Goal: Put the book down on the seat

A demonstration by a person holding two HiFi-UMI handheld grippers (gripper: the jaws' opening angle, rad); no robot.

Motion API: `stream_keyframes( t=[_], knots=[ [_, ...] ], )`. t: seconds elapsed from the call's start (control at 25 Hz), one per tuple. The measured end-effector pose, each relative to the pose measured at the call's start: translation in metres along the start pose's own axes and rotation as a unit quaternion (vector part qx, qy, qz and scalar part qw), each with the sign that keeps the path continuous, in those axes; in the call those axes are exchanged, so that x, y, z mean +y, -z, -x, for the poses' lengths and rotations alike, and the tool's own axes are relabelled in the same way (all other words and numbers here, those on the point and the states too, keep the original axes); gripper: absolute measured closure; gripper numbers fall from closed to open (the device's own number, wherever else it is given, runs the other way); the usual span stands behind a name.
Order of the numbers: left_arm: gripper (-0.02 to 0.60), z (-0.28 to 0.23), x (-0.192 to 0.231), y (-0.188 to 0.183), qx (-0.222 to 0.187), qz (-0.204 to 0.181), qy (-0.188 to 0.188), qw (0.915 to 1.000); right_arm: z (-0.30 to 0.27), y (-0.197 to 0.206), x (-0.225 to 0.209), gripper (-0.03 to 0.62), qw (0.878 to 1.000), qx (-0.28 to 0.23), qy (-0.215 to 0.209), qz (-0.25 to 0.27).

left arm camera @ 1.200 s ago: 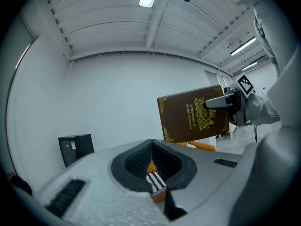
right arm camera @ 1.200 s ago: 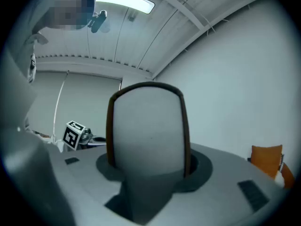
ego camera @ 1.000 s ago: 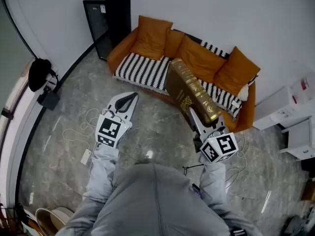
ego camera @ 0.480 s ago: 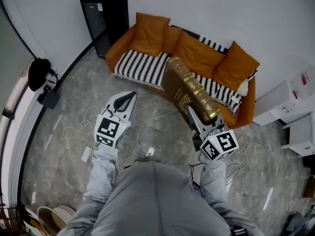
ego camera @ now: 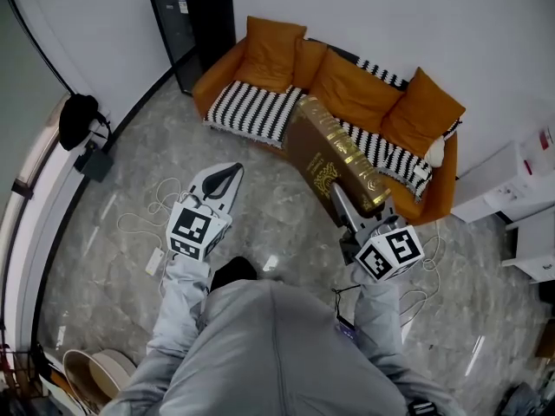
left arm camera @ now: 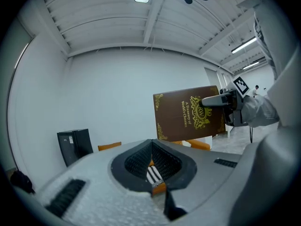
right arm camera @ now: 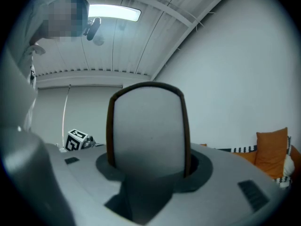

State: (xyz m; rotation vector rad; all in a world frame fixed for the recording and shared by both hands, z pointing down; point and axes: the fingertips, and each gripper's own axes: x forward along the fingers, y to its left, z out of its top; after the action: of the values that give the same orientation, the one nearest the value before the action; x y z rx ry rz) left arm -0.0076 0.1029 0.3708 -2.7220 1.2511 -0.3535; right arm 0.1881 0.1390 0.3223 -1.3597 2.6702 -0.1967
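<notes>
1. Head view: the right gripper has its jaws spread wide and clamped on the lower end of a thick brown book. The book rises from the jaws and leans away from the person, its gilt spine turned up. It is in the air, not on the seat. The sofa lies ahead of this gripper and beyond the book. Its striped seat carries orange cushions. The left gripper is level with the right one and well apart from it. Its tips are together and it holds nothing. A black cabinet stands ahead of it, to its left.

2. Left gripper view: the left gripper has its tips meeting and only an empty gap between the ribbed pads. Off to its right, the book stands upright with its front cover facing this camera. The right gripper grips it from the far side. The black cabinet is ahead on the left.

3. Right gripper view: the book fills the space between the jaws of the right gripper. Its grey page edge faces the camera, with a brown cover against each jaw. An orange cushion shows ahead to the right.
</notes>
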Motion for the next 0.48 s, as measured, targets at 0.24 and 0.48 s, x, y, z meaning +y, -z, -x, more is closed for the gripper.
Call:
stream_keyframes(
  t=[0.24, 0.48],
  knots=[
    [0.557, -0.006, 0.007, -0.002, -0.001, -0.005, 0.002, 1.0000, -0.009, 0.001, -0.004, 0.356, 1.000, 0.010, 0.004, 0.016],
    [0.557, -0.028, 0.020, 0.006, -0.006, -0.003, 0.013, 0.9999, -0.029, 0.004, -0.012, 0.356, 1.000, 0.009, 0.006, 0.017]
  ],
)
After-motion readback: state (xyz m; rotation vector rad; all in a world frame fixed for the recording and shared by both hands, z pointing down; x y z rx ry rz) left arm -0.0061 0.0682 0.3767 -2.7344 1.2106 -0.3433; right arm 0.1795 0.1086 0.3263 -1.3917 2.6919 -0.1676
